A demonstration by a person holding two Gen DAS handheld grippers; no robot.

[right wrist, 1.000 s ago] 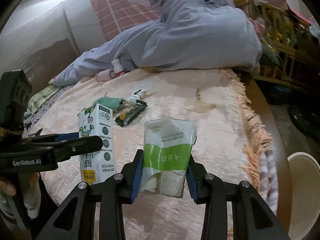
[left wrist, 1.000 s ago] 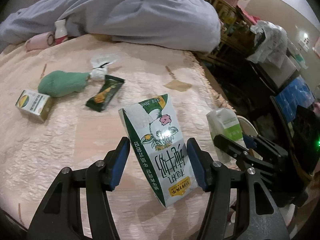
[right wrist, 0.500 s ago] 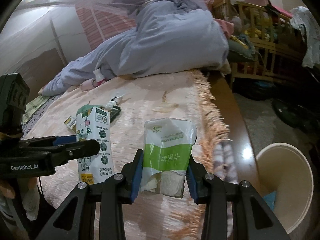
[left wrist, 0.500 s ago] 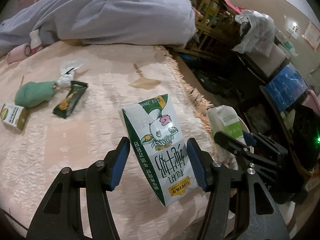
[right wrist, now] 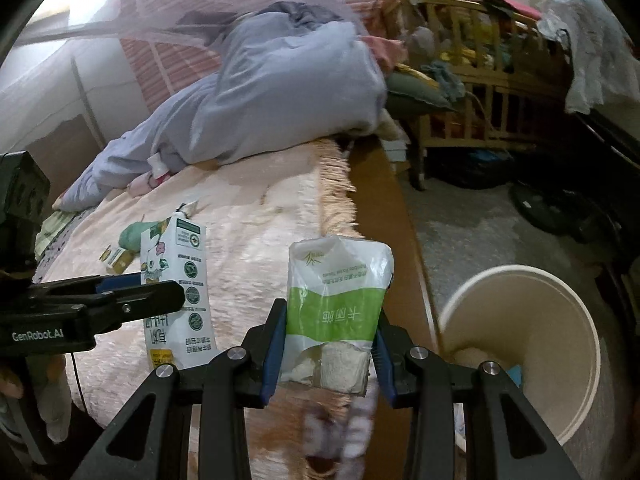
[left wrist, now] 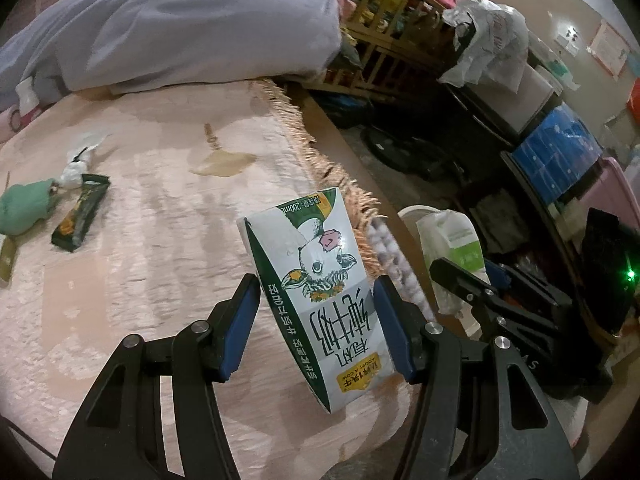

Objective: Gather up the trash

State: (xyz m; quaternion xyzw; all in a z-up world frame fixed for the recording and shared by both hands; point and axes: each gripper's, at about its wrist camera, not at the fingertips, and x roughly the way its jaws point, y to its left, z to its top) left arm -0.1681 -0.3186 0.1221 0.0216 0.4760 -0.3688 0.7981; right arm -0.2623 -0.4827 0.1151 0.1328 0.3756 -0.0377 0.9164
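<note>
Milk carton and tissue pack, each clamped in a gripper over the bed's fringed edge.

Pink bedspread fills the left, with a green snack wrapper at nine o'clock; dim cluttered floor lies right, a cream bin at four o'clock. Left gripper pinches the carton, printed upside down, long axis toward twelve. Right gripper squeezes the tissue pack narrowly, upright toward twelve.
</note>
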